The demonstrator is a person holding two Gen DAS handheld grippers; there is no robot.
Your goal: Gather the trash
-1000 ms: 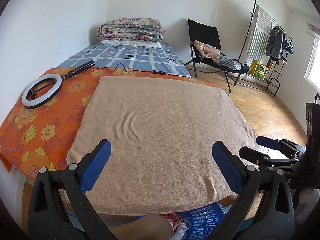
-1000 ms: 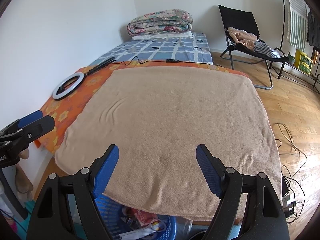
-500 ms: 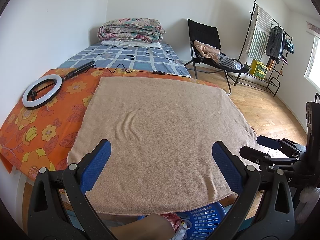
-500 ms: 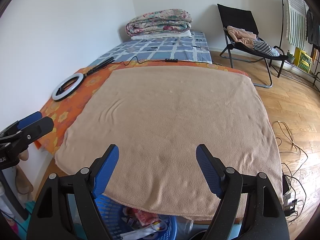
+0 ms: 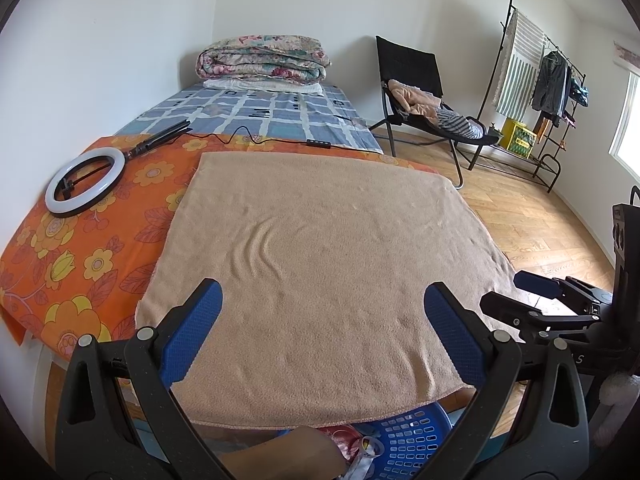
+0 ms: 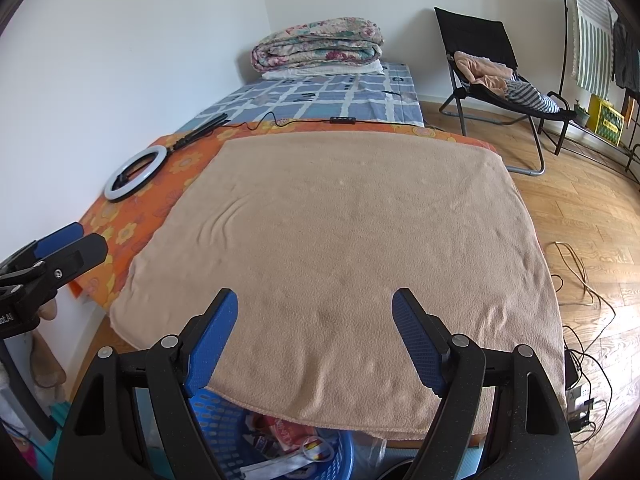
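A tan blanket (image 5: 320, 264) covers the near part of the bed; I see no loose trash on it. A blue plastic basket (image 5: 412, 436) with wrappers in it (image 5: 344, 440) stands below the bed's front edge; it also shows in the right wrist view (image 6: 224, 424). My left gripper (image 5: 320, 312) is open and empty above the blanket's front edge. My right gripper (image 6: 314, 320) is open and empty beside it. Each gripper shows in the other's view, the right one (image 5: 536, 296) and the left one (image 6: 60, 248).
A white ring light (image 5: 86, 182) with its cable lies on the orange flowered sheet (image 5: 80, 248). Folded quilts (image 5: 262, 58) sit at the bed's far end. A black chair with clothes (image 5: 420, 96), a clothes rack (image 5: 540, 80) and floor cables (image 6: 580, 280) stand to the right.
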